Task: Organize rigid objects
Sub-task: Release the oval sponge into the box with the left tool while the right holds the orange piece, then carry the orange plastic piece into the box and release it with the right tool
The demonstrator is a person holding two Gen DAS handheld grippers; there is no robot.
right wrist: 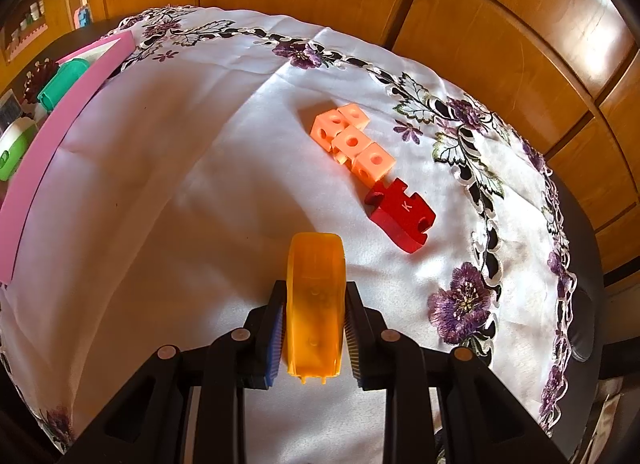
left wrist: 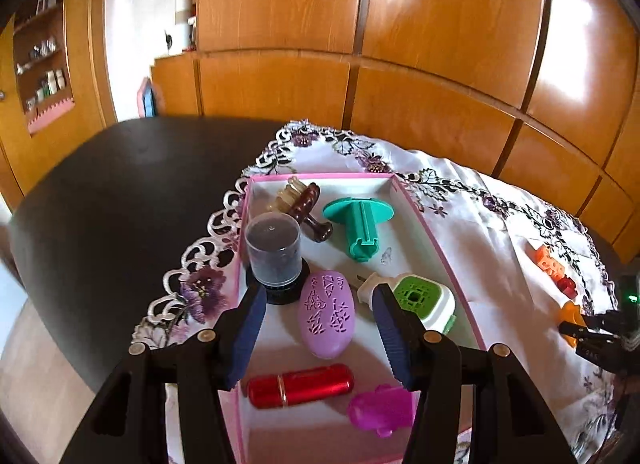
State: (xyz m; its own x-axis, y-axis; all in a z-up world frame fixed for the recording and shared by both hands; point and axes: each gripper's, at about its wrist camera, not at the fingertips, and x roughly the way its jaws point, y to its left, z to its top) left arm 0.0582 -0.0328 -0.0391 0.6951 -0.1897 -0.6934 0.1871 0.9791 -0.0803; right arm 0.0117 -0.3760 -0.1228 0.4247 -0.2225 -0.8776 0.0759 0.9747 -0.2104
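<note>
Bright daylight; cabinet glare; fisheye warp

Cloth (right wrist: 208,168): satiny white fabric, soft sheen, embroidered purple flowers, cutwork edge. Worktop (left wrist: 120,192): dark, matt. Wall panels (left wrist: 440,24): varnished wood, glossy. Red cylinder (left wrist: 301,385): metallic, shiny. Orange piece (right wrist: 315,304): translucent glossy plastic. Lilac case (left wrist: 327,314): matt plastic, perforated. Box (right wrist: 60,112): pink, matt.

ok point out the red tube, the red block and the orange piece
red tube (left wrist: 301,385), left wrist view, middle of its body
red block (right wrist: 401,215), right wrist view, top face by the letter
orange piece (right wrist: 315,292), right wrist view, upper surface between the pads
</note>
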